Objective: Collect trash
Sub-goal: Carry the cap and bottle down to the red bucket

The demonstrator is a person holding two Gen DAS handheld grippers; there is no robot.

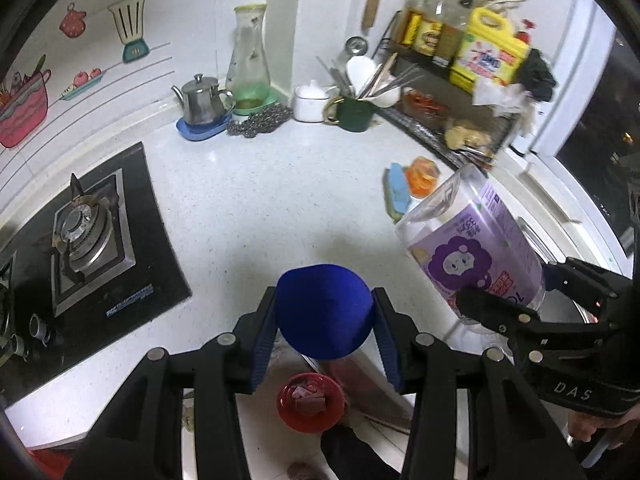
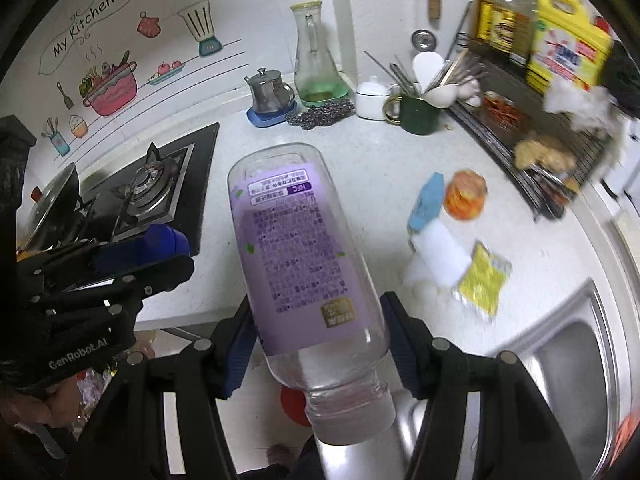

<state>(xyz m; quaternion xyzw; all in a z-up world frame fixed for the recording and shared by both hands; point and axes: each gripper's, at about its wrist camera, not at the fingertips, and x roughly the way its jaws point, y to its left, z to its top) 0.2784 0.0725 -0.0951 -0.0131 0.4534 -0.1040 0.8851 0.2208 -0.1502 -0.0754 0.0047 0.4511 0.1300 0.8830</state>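
Closest in, two pieces of trash already lifted off the counter. Left gripper [image 1: 325, 336] clamped on a blue cap [image 1: 324, 308], round and domed, matte, pinched at its sides between the blue pads. Right gripper [image 2: 318, 344] closed around an empty plastic bottle [image 2: 304, 264], gripped low on the body just above the open neck, base pointing away toward the wall; clear plastic, purple label with dense print, no cap on it. From the left wrist view, same bottle [image 1: 476, 248] showing a purple cartoon face on the other side of the label.

Below and between the jaws, over the counter edge, a red bin [image 1: 310, 402] with some pinkish scraps inside; probably the destination, though partly hidden by the gripper frame. Neither item dropped yet, so both still need to go in.

Further out on the white counter [image 1: 248, 200], more left to gather: a yellow wrapper [image 2: 482, 280], a white crumpled piece [image 2: 438, 256], a blue sponge-like pad [image 2: 428, 200] and an orange wrapper [image 2: 466, 194] just beside it. Whether the blue pad counts as trash: hard to tell.

Farthest back, a steel teapot [image 1: 202, 100], glass jug [image 1: 248, 64] and green mug [image 1: 354, 114] along the wall, not trash.
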